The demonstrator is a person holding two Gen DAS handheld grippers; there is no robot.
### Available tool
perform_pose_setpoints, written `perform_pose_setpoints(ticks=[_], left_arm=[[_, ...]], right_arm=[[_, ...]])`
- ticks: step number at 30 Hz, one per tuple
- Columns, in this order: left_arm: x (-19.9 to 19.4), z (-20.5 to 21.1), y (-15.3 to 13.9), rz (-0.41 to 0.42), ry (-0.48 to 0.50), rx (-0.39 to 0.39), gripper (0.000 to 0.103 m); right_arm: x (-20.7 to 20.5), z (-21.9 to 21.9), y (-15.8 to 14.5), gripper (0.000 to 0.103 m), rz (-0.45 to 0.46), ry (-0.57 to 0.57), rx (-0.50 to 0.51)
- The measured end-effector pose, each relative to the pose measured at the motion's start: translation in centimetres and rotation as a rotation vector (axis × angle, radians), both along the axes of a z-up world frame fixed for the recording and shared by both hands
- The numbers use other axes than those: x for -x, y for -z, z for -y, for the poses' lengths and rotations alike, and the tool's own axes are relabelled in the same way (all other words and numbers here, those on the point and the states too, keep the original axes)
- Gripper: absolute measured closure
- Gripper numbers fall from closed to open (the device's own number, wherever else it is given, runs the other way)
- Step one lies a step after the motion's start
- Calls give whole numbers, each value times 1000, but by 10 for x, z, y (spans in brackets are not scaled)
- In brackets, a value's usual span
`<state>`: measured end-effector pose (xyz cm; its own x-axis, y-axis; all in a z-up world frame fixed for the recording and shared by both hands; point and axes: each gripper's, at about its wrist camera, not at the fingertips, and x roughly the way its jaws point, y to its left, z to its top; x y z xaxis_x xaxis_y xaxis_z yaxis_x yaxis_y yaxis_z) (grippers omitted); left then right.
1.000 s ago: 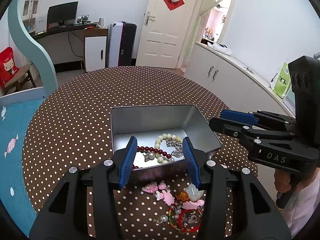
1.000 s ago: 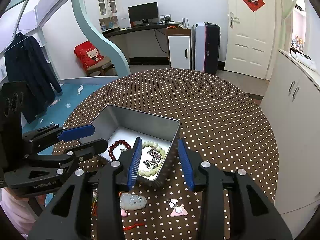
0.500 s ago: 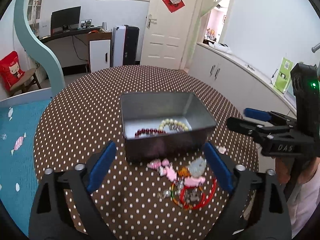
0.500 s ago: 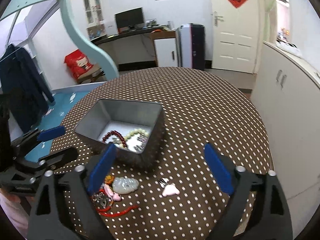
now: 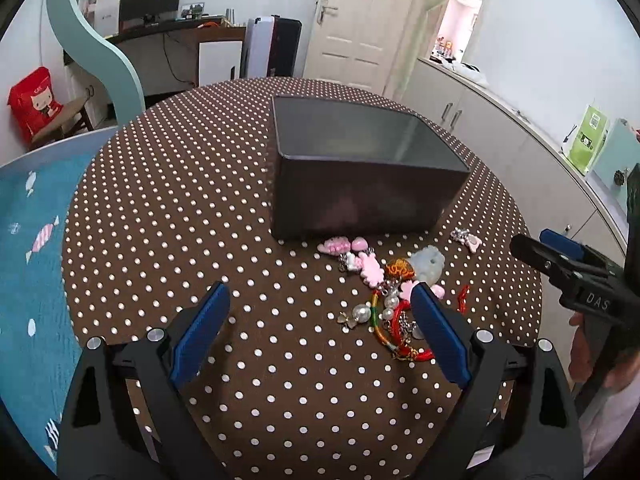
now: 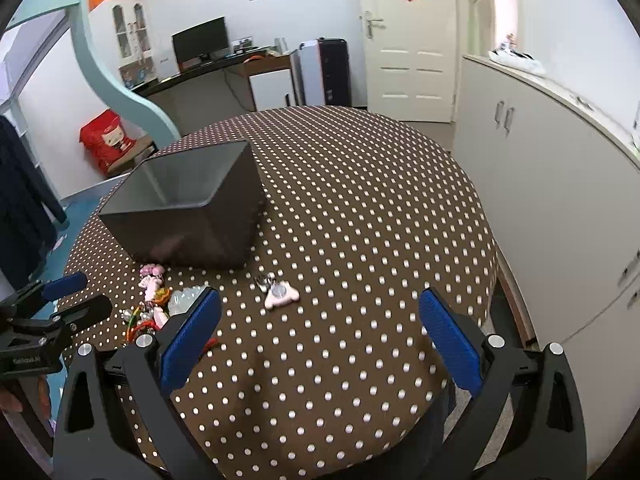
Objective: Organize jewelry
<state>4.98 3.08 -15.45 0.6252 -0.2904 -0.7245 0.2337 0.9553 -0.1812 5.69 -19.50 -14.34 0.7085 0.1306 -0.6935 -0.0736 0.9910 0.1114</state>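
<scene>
Between your left gripper's point(image 5: 320, 334) wide, empty jaws lies bare counter point(image 5: 168, 184); the jewelry pile point(image 5: 390, 296) sits against its right finger, before the tin point(image 5: 360, 196). Your right gripper point(image 6: 318, 334), equally wide and empty, is nearer the lone pink charm point(image 6: 280, 295).

Matt grey metal tin point(image 5: 360, 196) on dotted brown cloth tablecloth point(image 5: 180, 220).

The jewelry pile point(image 5: 394, 292) lies on the table point(image 5: 168, 208) before the tin box point(image 5: 360, 196).
</scene>
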Motion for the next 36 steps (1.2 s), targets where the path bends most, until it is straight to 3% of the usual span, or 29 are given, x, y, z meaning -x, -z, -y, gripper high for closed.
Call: perform_pose_setpoints(ticks=[4, 6, 7, 10, 12, 15, 17, 19, 26, 30, 36], left_arm=[[0, 9, 6, -3, 16, -73, 12], [0, 15, 9, -6, 26, -97, 19], [0, 19, 11, -9, 36, -121, 28], [-1, 27, 19, -6, 33, -200, 32], [1, 29, 21, 7, 43, -209, 35], [3, 31, 22, 11, 52, -214, 53], [2, 32, 22, 10, 53, -212, 80], [0, 31, 21, 1, 41, -212, 89], [0, 20, 6, -18, 41, -101, 92], [2, 16, -17, 19, 46, -40, 92], [6, 23, -49, 90, 64, -8, 92]], right_arm=[[11, -7, 1, 8, 27, -15, -10], [13, -12, 0, 8, 42, -35, -10], [11, -14, 0, 8, 46, -40, -9], [12, -18, 0, 8, 60, -48, -6], [11, -20, 1, 8, 66, -62, -4], [11, -25, 3, 8, 73, -70, 8], [11, -27, 6, 8, 72, -79, 17], [11, -31, 8, 8, 72, -90, 31], [10, -37, 13, 8, 63, -113, 34], [8, -36, 11, 8, 67, -111, 23], [8, -37, 7, 8, 81, -114, 12]])
